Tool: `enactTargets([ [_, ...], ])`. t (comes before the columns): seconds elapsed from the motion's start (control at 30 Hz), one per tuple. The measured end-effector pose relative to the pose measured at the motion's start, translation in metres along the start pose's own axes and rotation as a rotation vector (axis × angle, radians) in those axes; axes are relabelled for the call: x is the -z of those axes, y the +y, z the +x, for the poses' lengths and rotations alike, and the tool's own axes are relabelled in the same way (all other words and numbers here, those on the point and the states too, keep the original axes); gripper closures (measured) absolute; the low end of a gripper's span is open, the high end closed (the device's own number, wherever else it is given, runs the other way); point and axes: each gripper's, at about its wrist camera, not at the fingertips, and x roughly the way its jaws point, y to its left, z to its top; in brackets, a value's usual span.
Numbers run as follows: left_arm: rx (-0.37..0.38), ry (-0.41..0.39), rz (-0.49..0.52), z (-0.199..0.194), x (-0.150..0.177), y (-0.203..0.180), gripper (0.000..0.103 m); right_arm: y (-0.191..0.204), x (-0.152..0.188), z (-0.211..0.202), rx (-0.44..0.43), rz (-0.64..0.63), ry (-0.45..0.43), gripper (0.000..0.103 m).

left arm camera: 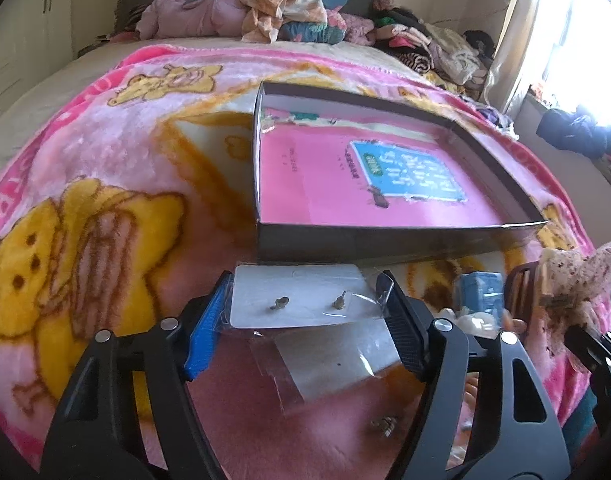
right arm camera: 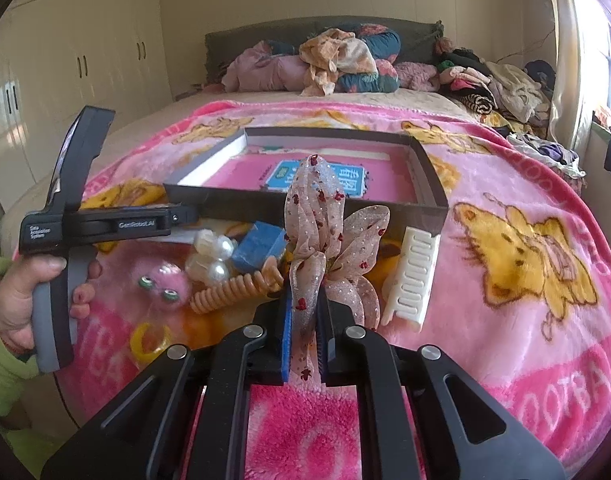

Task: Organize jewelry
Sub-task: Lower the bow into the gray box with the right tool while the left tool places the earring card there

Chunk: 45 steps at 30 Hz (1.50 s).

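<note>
**Bow and earring card at the box**

Clamped in my right claw (right arm camera: 305,334) is the bow (right arm camera: 317,248), its loops rising at 12 o'clock before the box (right arm camera: 305,204). My left claw (left arm camera: 305,312) stands partly apart, pads touching the sleeve edges of the earring card (left arm camera: 301,300), box (left arm camera: 365,240) just beyond at 12 o'clock. A comb (right arm camera: 411,280) lies at 2 o'clock of the bow, on the blanket (right arm camera: 505,320).

On the bed's blanket (right arm camera: 505,184) the open box (right arm camera: 305,208) lies farthest back; before it, left to right, sit pearls (right arm camera: 213,256), small box (right arm camera: 259,250) and comb (right arm camera: 411,280) (earring card (left arm camera: 301,296) nearest the left camera).
</note>
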Motion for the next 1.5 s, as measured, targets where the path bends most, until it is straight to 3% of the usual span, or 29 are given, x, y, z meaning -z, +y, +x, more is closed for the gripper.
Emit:
enactTargets([
  [0.4,0.033,-0.099,0.072,-0.03,-0.024,-0.023,0.04,-0.016,-0.024,-0.005,-0.016,0.063,-0.053,0.094],
  [1.0,0.039,-0.096,0.095,0.016,-0.058,-0.037,0.04,-0.05,-0.075,0.028,0.037,0.101,-0.07,0.094],
  [1.5,0.023,-0.065,0.102,0.044,-0.069,-0.038,0.04,-0.069,-0.094,0.087,0.053,0.113,0.03,0.094],
])
